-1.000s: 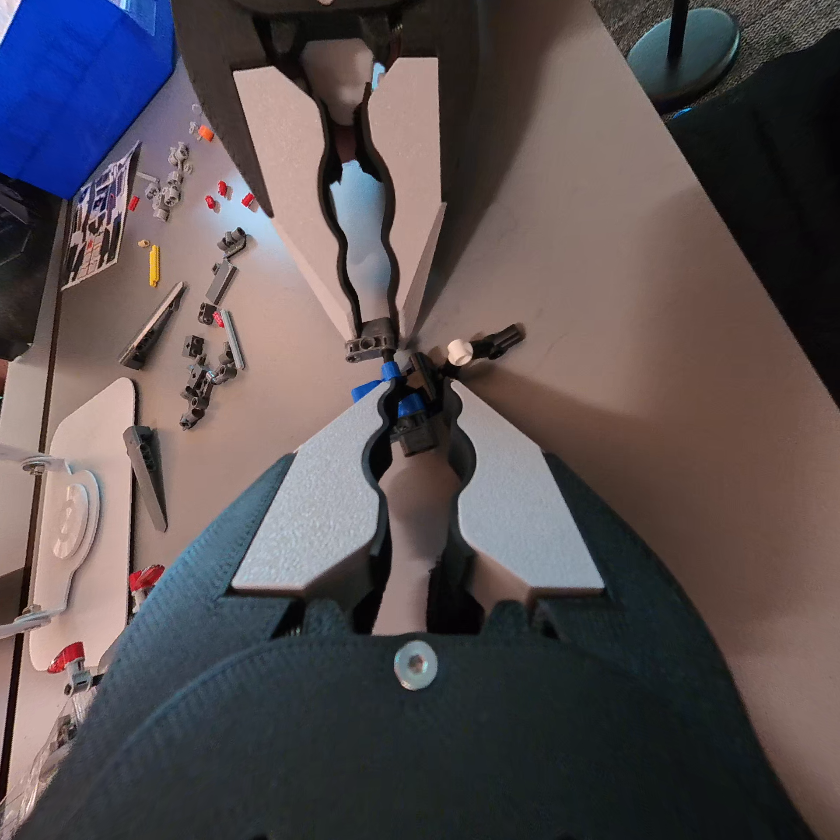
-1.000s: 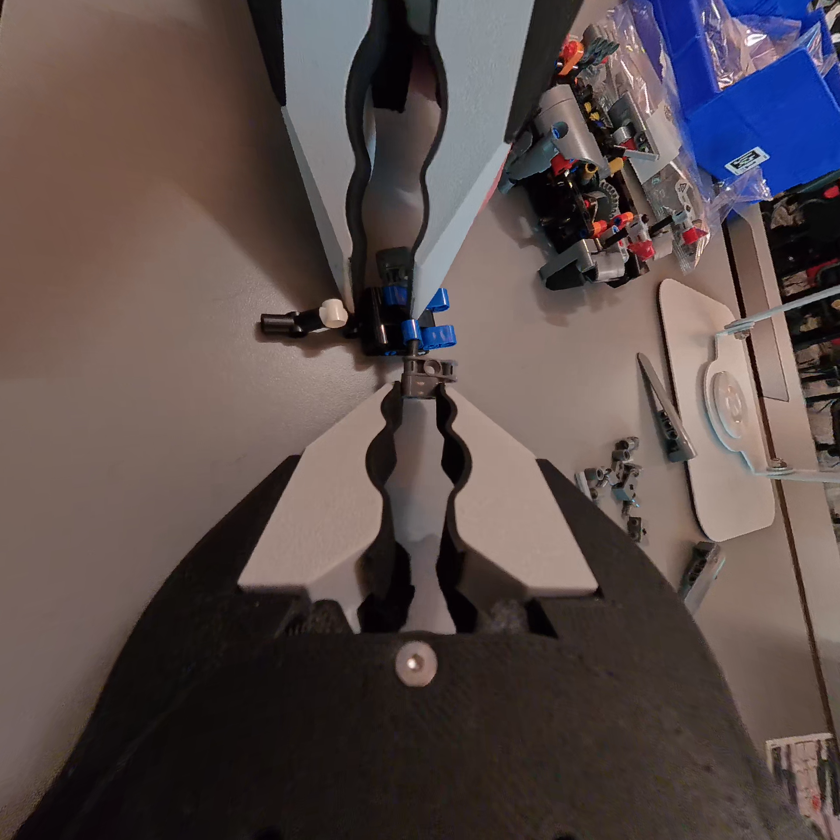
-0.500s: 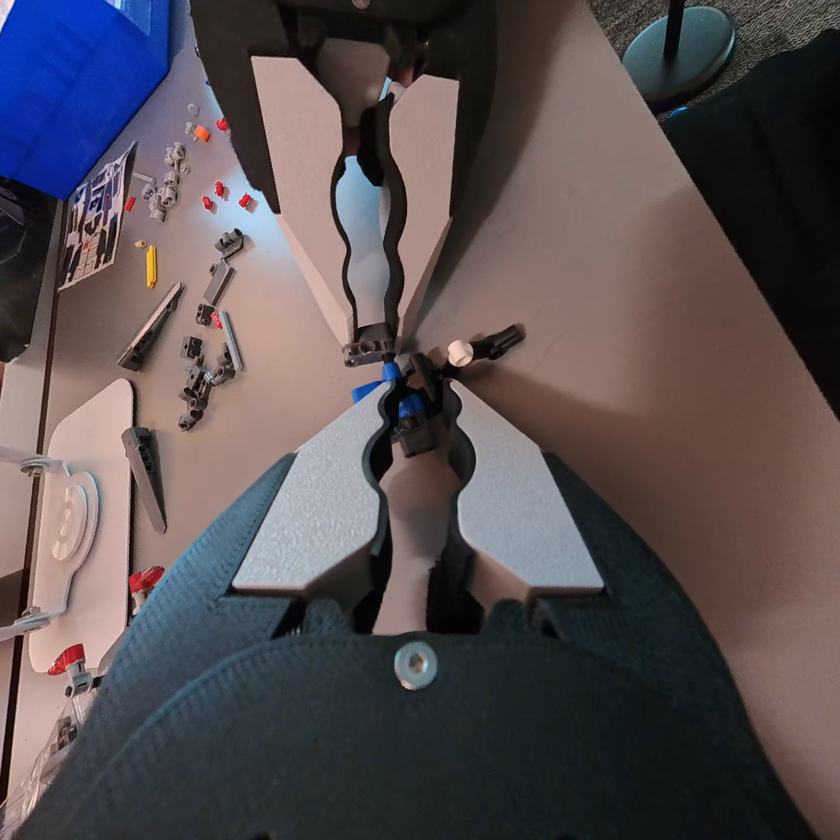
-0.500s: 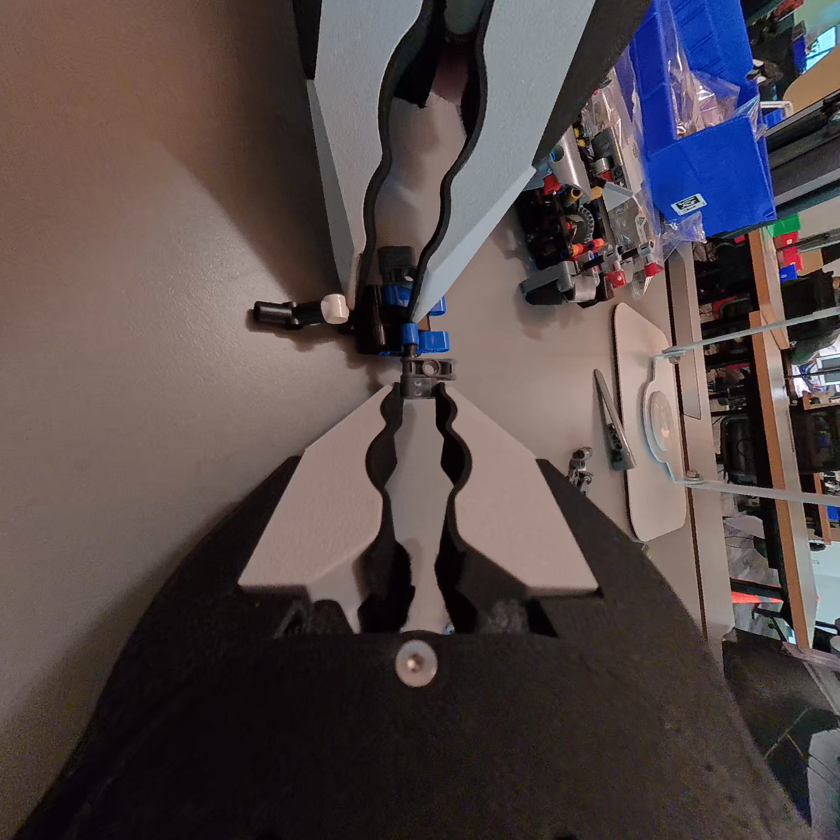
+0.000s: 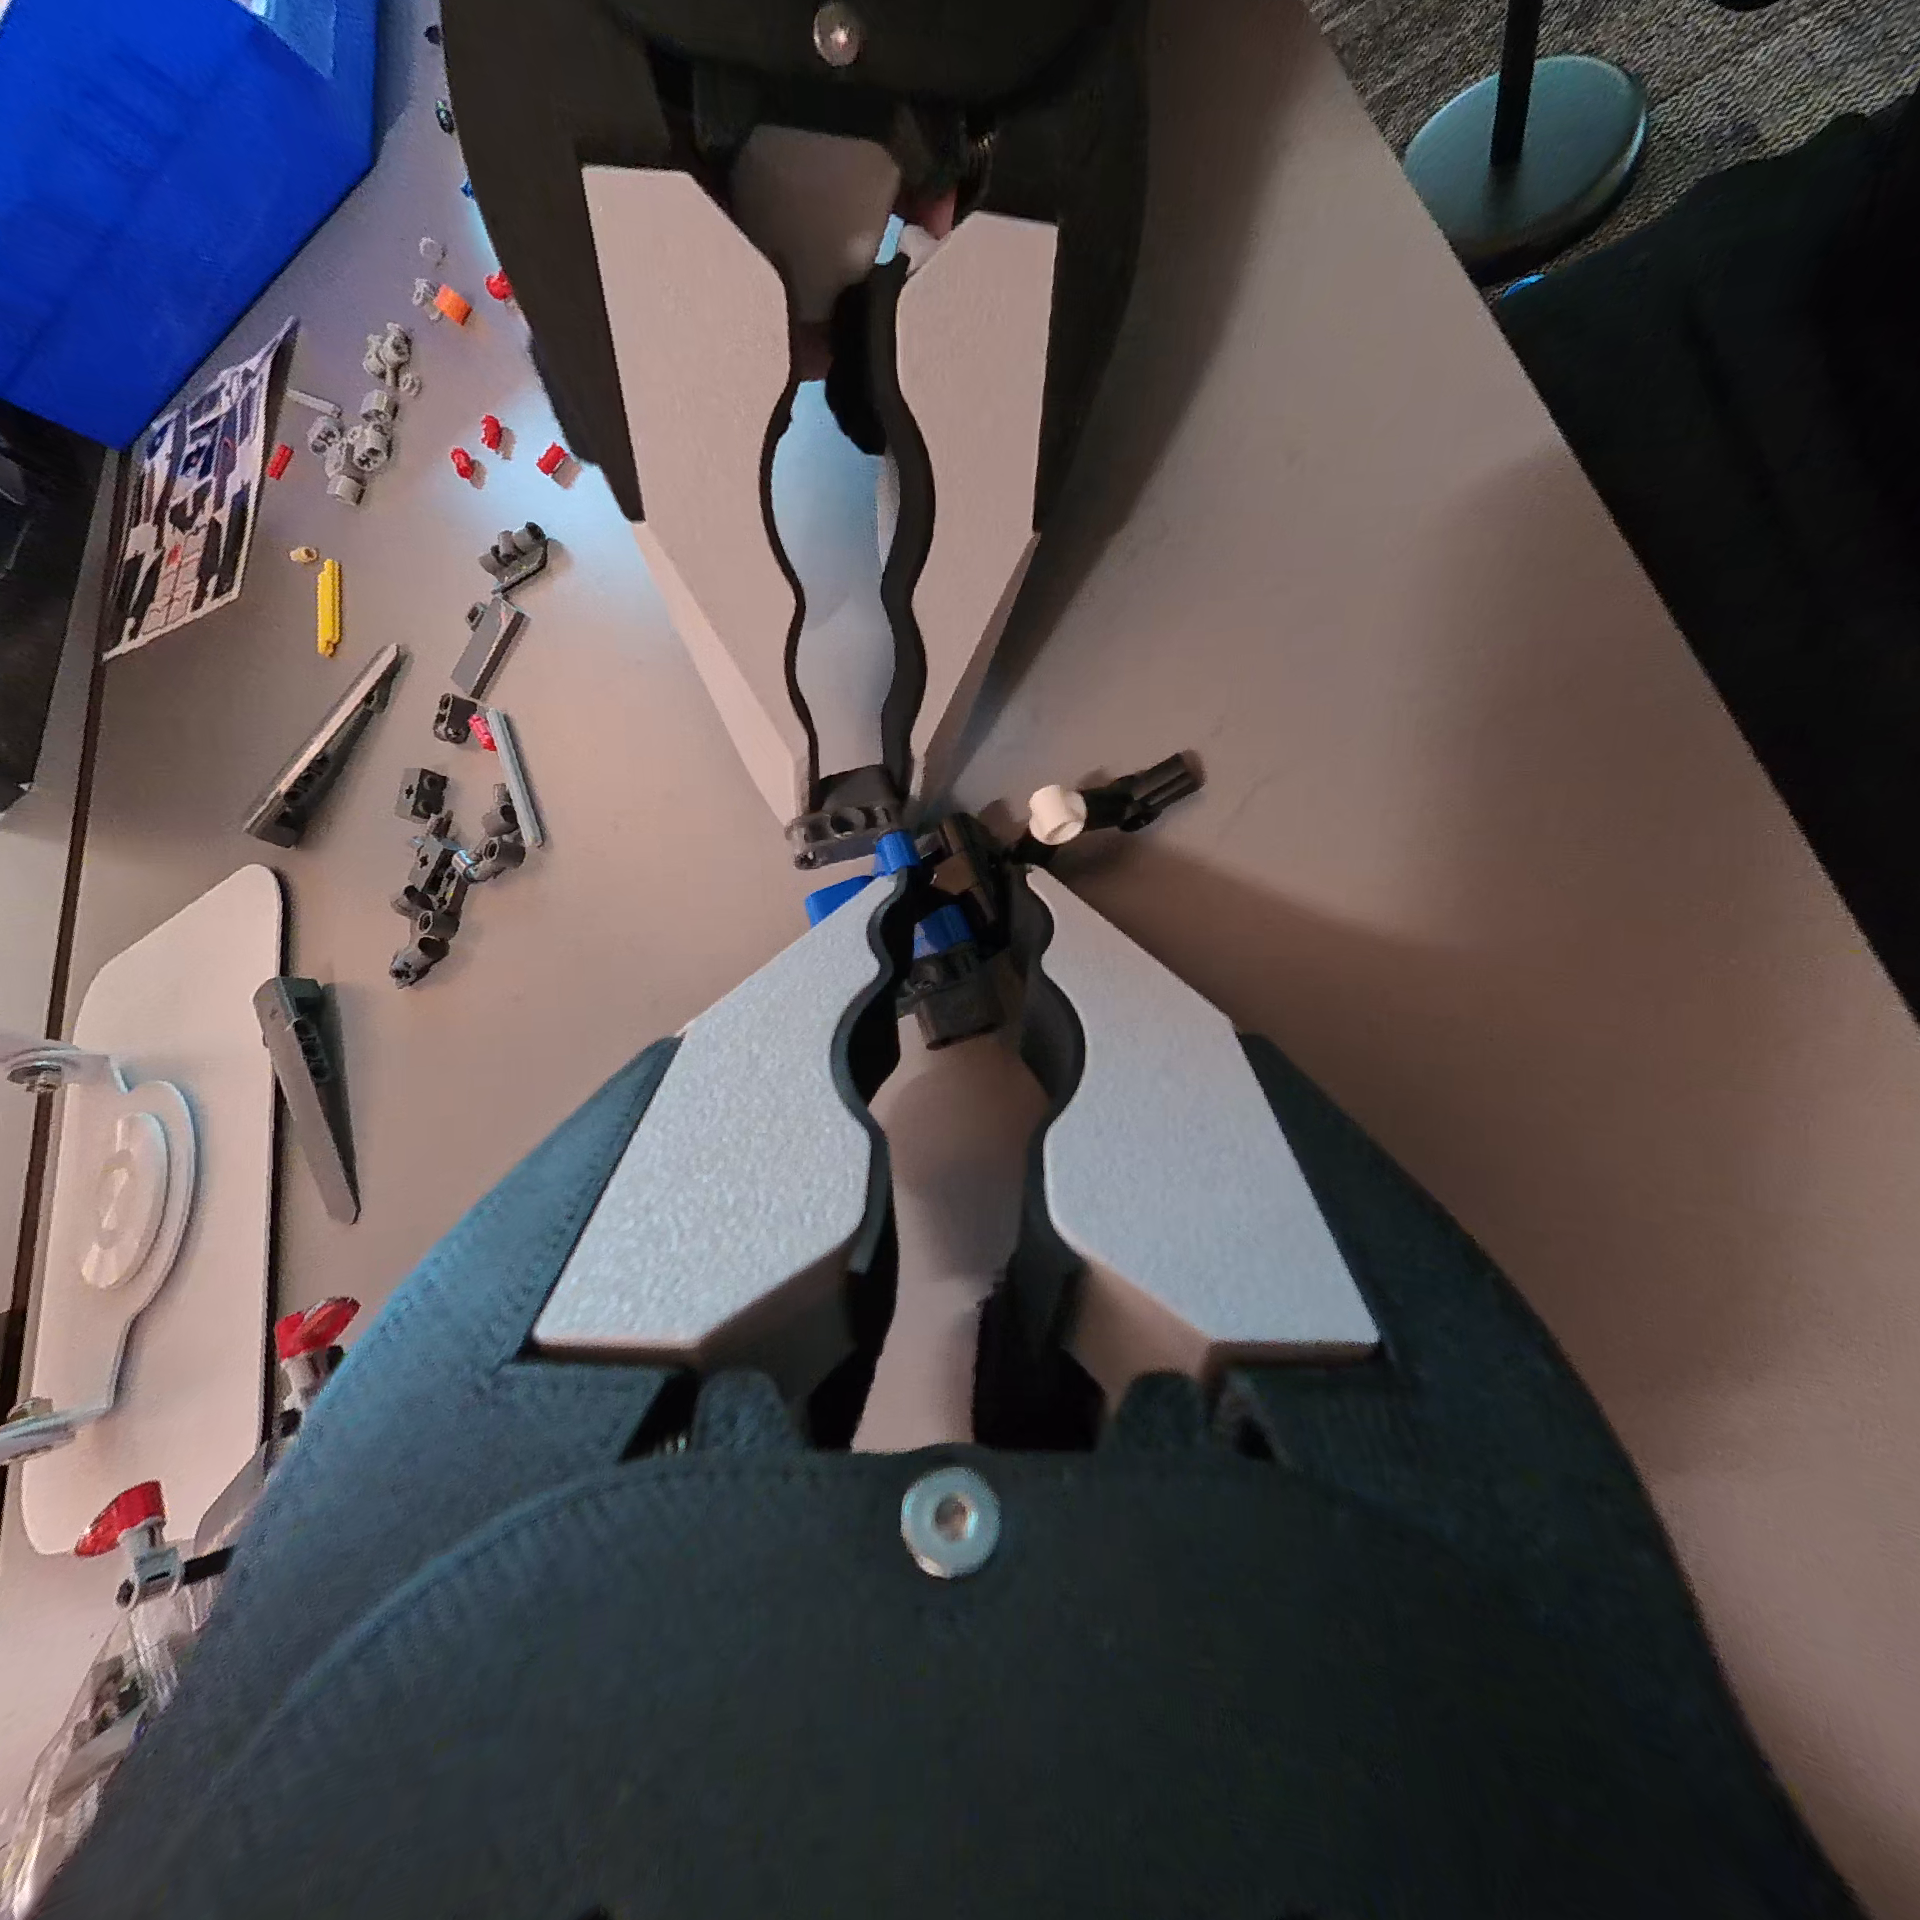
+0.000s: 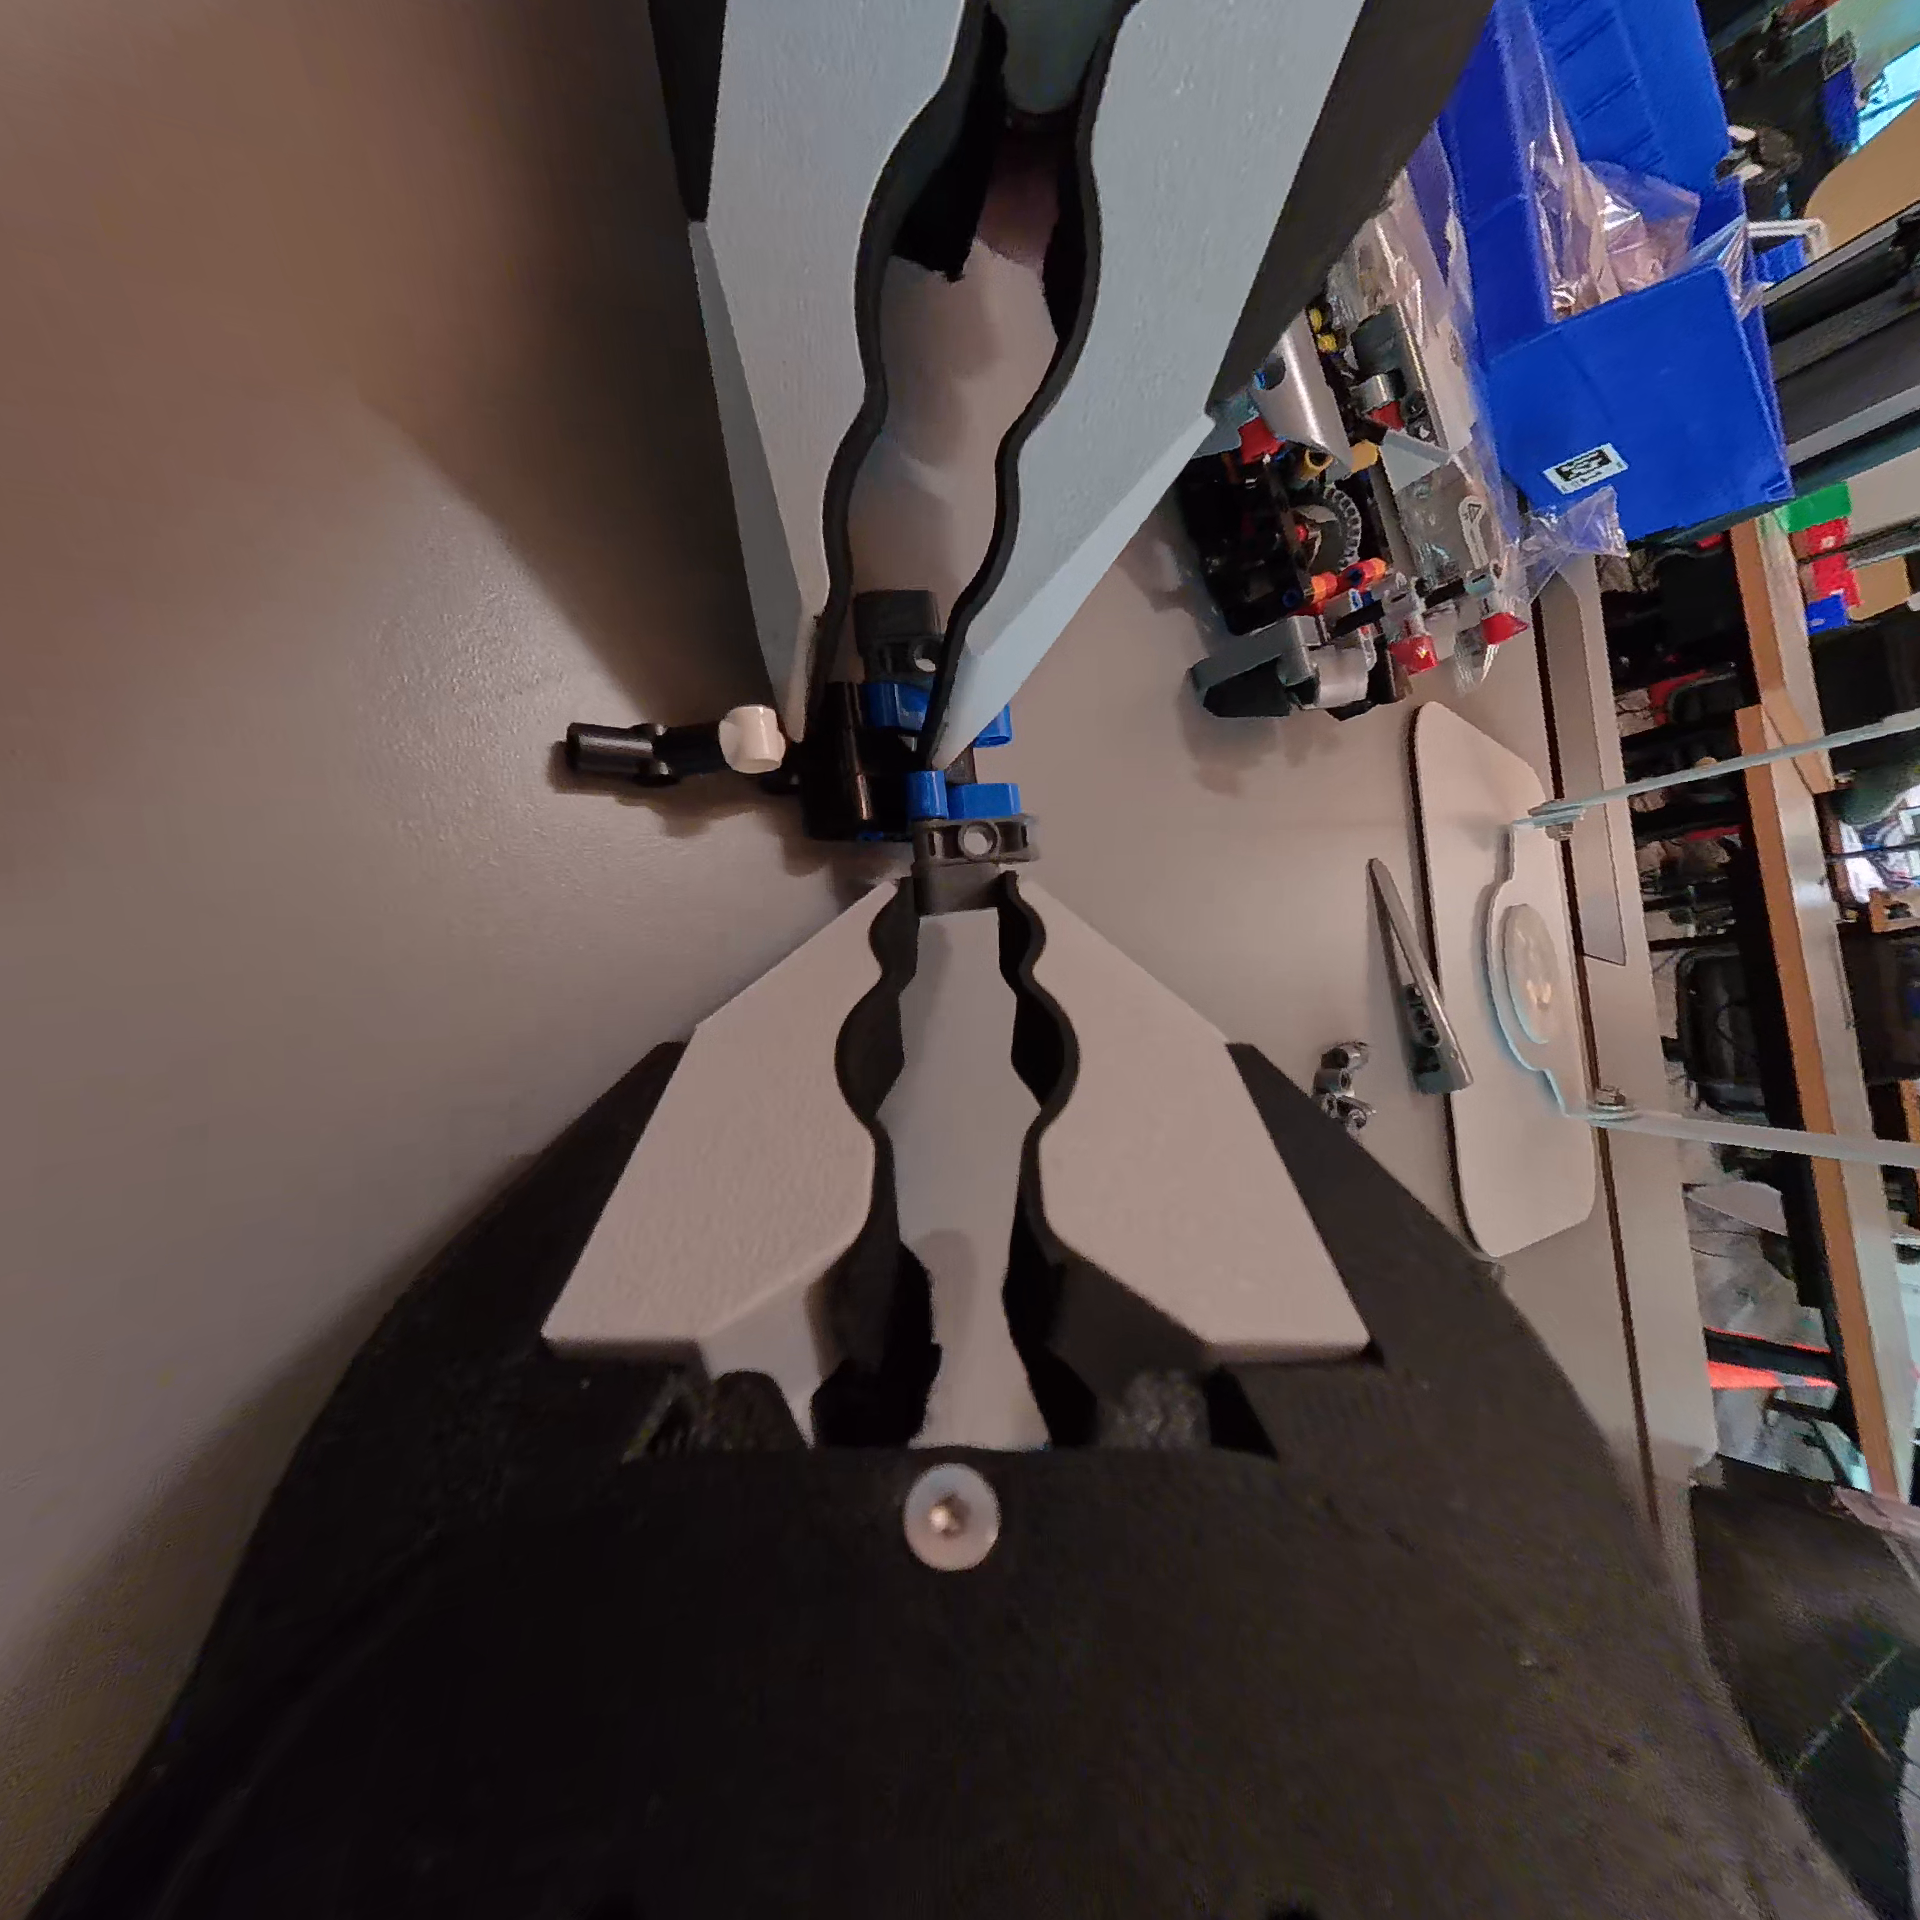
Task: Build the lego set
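My left gripper (image 5: 951, 904) is shut on a small black and blue lego assembly (image 5: 951, 966) just above the beige table. A white bush and a black pin (image 5: 1117, 805) stick out of the assembly to the right. My right gripper (image 6: 958, 894) is shut on a dark grey connector (image 6: 971, 847) and faces the left gripper tip to tip. The connector touches the blue pins (image 6: 961, 798) of the assembly. In the left wrist view the connector (image 5: 842, 821) shows at the tip of the right gripper (image 5: 868, 790). The left gripper also shows in the right wrist view (image 6: 883, 717).
Loose grey, red and yellow lego pieces (image 5: 457, 831) and a sticker sheet (image 5: 192, 520) lie on the table at the left, by a blue bin (image 5: 156, 177). A partly built model (image 6: 1340, 582), clear bags and blue bins (image 6: 1631, 343) stand at the right. A white mat (image 6: 1496, 987) holds a clear stand. Left and right tips are no more than a few centimetres apart.
The right gripper has tilted and pushed the grey connector closer, from a small gap on a thin axle to touching the blue pins. The left gripper has held still.
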Demonstrator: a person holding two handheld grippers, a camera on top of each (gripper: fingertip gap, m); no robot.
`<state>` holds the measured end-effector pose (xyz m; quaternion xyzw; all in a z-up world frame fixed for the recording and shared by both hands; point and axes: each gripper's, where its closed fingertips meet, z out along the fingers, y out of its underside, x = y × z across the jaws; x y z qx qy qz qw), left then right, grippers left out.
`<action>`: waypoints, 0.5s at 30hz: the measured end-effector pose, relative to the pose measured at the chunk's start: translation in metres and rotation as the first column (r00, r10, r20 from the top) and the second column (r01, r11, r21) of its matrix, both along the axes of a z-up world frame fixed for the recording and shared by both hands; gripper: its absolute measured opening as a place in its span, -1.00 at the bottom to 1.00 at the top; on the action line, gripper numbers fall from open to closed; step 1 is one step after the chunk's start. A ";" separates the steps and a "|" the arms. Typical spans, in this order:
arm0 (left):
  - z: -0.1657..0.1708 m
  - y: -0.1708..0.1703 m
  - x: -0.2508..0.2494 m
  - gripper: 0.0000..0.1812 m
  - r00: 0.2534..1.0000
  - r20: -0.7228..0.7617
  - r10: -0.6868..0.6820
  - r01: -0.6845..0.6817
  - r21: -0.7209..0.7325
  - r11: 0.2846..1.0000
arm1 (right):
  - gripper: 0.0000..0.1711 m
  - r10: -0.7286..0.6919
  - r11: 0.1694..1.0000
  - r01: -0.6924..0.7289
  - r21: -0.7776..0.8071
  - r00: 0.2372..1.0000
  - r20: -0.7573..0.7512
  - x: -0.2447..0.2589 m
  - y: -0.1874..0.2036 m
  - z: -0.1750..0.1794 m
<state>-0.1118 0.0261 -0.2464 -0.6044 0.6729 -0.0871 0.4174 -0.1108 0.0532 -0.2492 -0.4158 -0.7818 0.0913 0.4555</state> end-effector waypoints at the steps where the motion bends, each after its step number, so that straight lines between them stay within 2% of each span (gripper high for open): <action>1: 0.000 0.000 0.000 -0.84 1.000 -0.002 -0.004 0.004 0.003 1.000 | -0.85 0.002 1.000 -0.002 -0.011 1.000 -0.006 0.000 0.000 0.000; 4: 0.001 0.002 0.001 -0.83 1.000 0.000 0.006 -0.006 0.017 1.000 | -0.81 -0.001 1.000 0.001 -0.016 1.000 -0.031 0.001 0.000 0.004; 10: 0.004 0.005 -0.001 -0.92 1.000 -0.019 0.022 -0.020 0.070 0.997 | -0.81 -0.015 0.991 0.010 -0.132 0.999 -0.044 0.006 0.002 0.000; 15: 0.015 0.010 -0.008 -0.86 0.999 0.007 0.052 -0.053 0.100 0.994 | -0.78 -0.020 0.991 0.014 -0.133 0.999 -0.044 0.007 0.003 0.001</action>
